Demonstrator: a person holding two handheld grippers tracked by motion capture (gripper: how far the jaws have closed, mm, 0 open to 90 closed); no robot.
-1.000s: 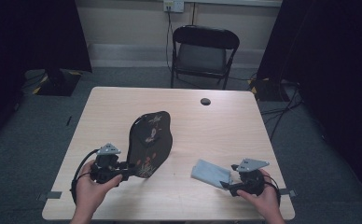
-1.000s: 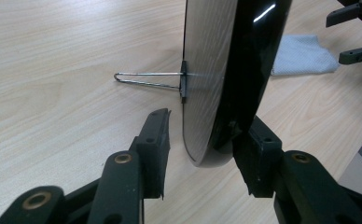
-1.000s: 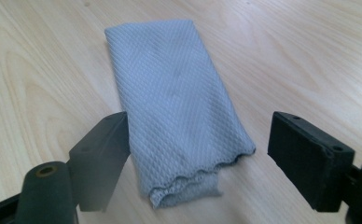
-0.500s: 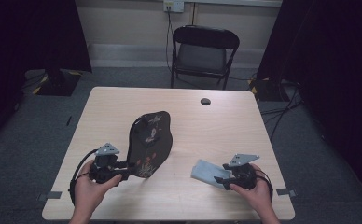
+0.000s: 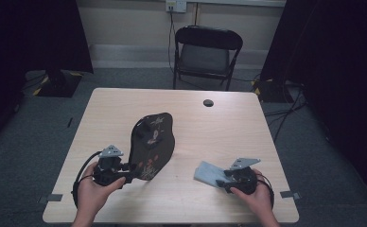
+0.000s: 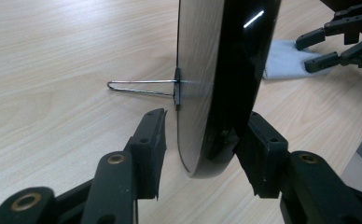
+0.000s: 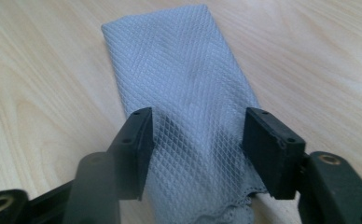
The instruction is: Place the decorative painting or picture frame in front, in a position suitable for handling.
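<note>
A black oval plaque (image 5: 151, 142) with a flower pattern stands tilted on the table, propped by a wire stand (image 6: 137, 88) on its pale back (image 6: 195, 70). My left gripper (image 5: 133, 176) straddles its near lower rim (image 6: 207, 140). The right pad touches the glossy front and the left pad stands a sliver off the back; these jaws have just opened a little. A folded grey cloth (image 5: 207, 172) lies flat at the front right. My right gripper (image 5: 221, 182) has its jaws either side of the cloth's (image 7: 184, 70) near end (image 7: 198, 144). They have just been closing, with the pads at the cloth's side edges.
A small black round disc (image 5: 208, 102) sits near the far edge of the wooden table (image 5: 248, 127). A black folding chair (image 5: 205, 52) stands behind the table. In the left gripper view, the right gripper (image 6: 328, 46) shows beyond the cloth (image 6: 281, 58).
My right gripper has slid a little left onto the cloth's near end, and its jaws have narrowed around it. The left gripper and the plaque stay where they were.
</note>
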